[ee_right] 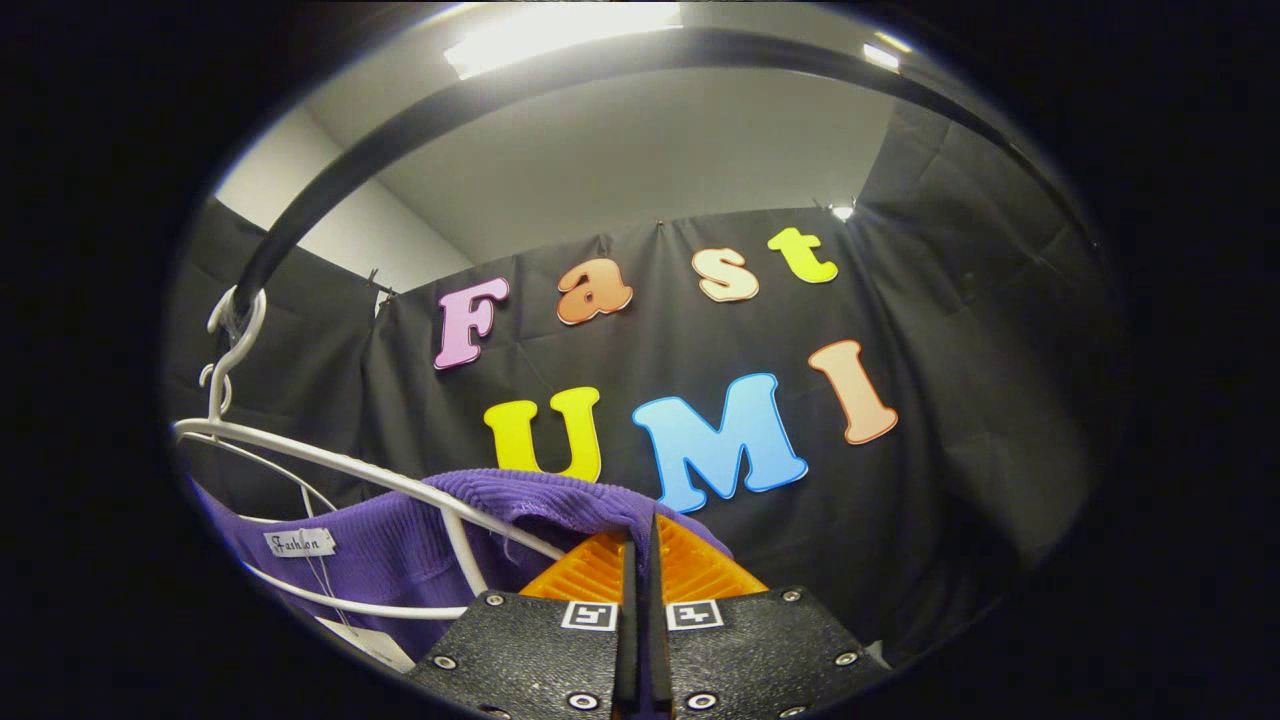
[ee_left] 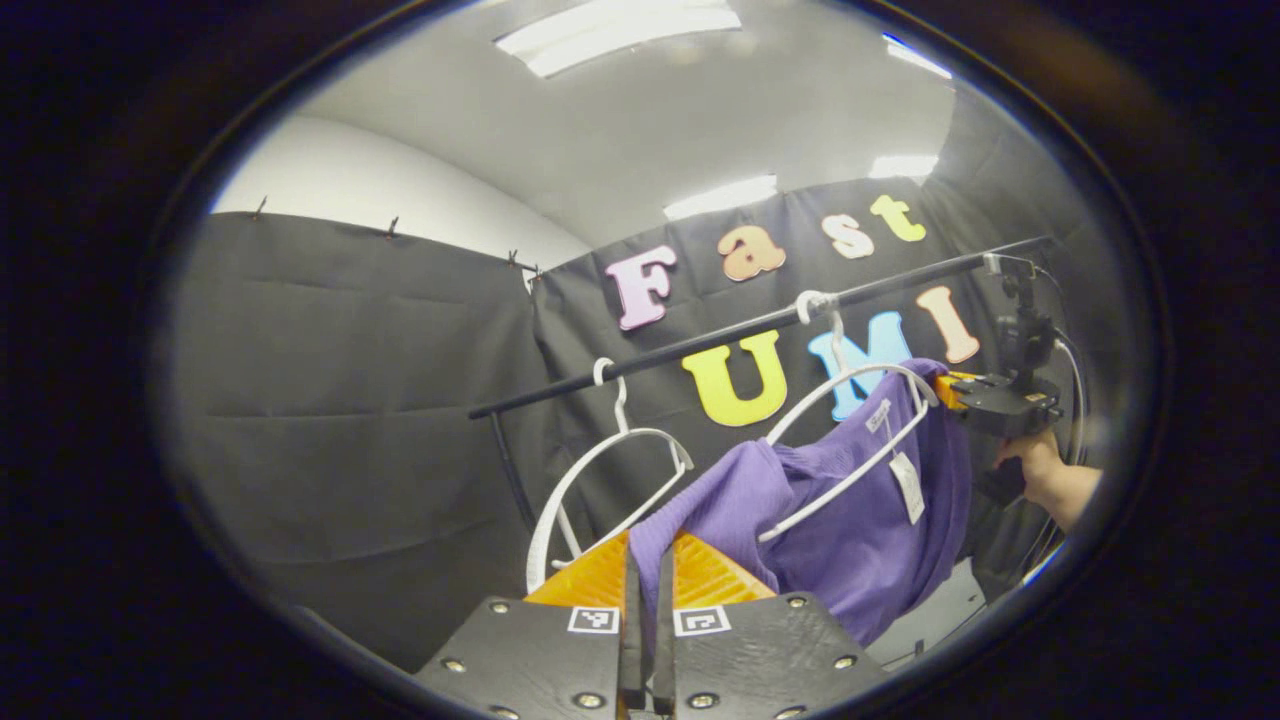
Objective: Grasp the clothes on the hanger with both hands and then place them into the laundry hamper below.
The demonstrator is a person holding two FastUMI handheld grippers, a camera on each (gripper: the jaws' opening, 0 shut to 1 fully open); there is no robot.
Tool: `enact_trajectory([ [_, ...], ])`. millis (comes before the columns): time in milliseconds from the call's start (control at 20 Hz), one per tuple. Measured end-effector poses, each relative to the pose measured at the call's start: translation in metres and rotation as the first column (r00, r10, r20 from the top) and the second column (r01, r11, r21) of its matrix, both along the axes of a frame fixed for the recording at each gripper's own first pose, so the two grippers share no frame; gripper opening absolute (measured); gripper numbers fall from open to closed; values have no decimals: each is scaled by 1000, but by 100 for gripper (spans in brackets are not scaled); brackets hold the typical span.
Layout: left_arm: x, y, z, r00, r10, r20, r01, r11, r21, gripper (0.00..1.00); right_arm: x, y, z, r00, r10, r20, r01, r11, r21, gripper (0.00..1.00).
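Observation:
A purple knit garment (ee_left: pixel 850 520) hangs on a white hanger (ee_left: pixel 850 385) from a black rail (ee_left: pixel 760 325). In the left gripper view my left gripper (ee_left: pixel 648 560) is shut on the garment's near shoulder, with purple cloth pinched between the fingers. At the garment's far shoulder the right gripper (ee_left: pixel 945 388), held by a hand (ee_left: pixel 1040 470), grips the cloth. In the right gripper view my right gripper (ee_right: pixel 640 545) is shut on the purple garment (ee_right: pixel 400 550), just beside the hanger's arm (ee_right: pixel 350 470). The hamper is out of sight.
A second, bare white hanger (ee_left: pixel 610 470) hangs on the rail to the left of the garment. The rail's upright post (ee_left: pixel 510 470) stands behind it. In the right gripper view the rail (ee_right: pixel 500 90) arcs close overhead. Black cloth walls surround the rack.

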State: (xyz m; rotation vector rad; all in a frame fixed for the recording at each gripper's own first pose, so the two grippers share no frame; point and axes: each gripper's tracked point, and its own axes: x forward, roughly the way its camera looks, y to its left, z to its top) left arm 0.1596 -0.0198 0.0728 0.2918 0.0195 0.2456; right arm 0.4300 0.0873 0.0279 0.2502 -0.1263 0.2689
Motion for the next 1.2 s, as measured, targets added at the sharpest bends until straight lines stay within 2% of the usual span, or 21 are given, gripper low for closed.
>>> enact_trajectory([
  [50, 1, -2, -4, 1000, -1, -8, 1, 1000, -11, 5, 2, 1, 1, 1000, 4, 4, -4, 1000, -8, 4],
  [100, 3, -2, -8, 1000, -2, -15, 2, 1000, -22, 5, 4, 1, 1, 1000, 5, 8, -5, 1000, -21, 2],
  [150, 3, 0, -11, 1000, -4, -16, 4, 999, -36, 10, 7, 1, 0, 1000, 9, 11, -9, 999, -31, 2],
  [200, 4, 1, -9, 1000, -6, -8, 6, 999, -51, 5, 8, 2, -1, 1000, 17, 11, -16, 999, -38, 2],
  [250, 3, 4, -7, 1000, -5, 1, 5, 998, -59, 5, 10, 3, -3, 1000, 27, 7, -26, 999, -41, 2],
  [300, 2, 10, -2, 1000, 2, 8, -2, 998, -60, 10, 11, 4, -6, 999, 39, 1, -39, 998, -39, 2],
  [400, 3, 20, 6, 1000, 8, 30, -6, 997, -73, 10, 13, 5, -15, 998, 60, -20, -61, 998, -21, 2],
  [450, 6, 26, 10, 999, 13, 40, -10, 997, -82, 5, 13, 7, -19, 997, 72, -32, -73, 997, -10, 2],
  [500, 9, 33, 14, 999, 20, 50, -15, 996, -92, 10, 17, 8, -26, 996, 81, -46, -81, 997, 1, 2],
  [700, 30, 55, 12, 998, 36, 57, -26, 986, -166, 9, 23, 17, -70, 979, 127, -163, -120, 992, 49, 4],
  [750, 36, 61, 5, 998, 39, 50, -30, 984, -176, 10, 22, 19, -80, 974, 134, -180, -129, 991, 44, 4],
  [800, 40, 65, -2, 998, 45, 40, -37, 982, -183, 5, 19, 22, -89, 972, 136, -193, -132, 991, 31, 4],
  [850, 43, 65, -10, 998, 49, 31, -42, 981, -188, 10, 16, 23, -97, 969, 135, -205, -135, 991, 17, 4],
  [900, 43, 67, -15, 999, 49, 24, -43, 981, -190, 5, 13, 24, -102, 967, 134, -216, -136, 991, 8, 4],
  [1150, 24, 77, -45, 999, 42, -33, -48, 978, -203, 5, -19, 30, -120, 954, 142, -265, -152, 988, -17, 4],
  [1200, 23, 77, -51, 998, 36, -43, -44, 978, -206, 10, -26, 30, -119, 954, 142, -264, -156, 987, -32, 4],
])
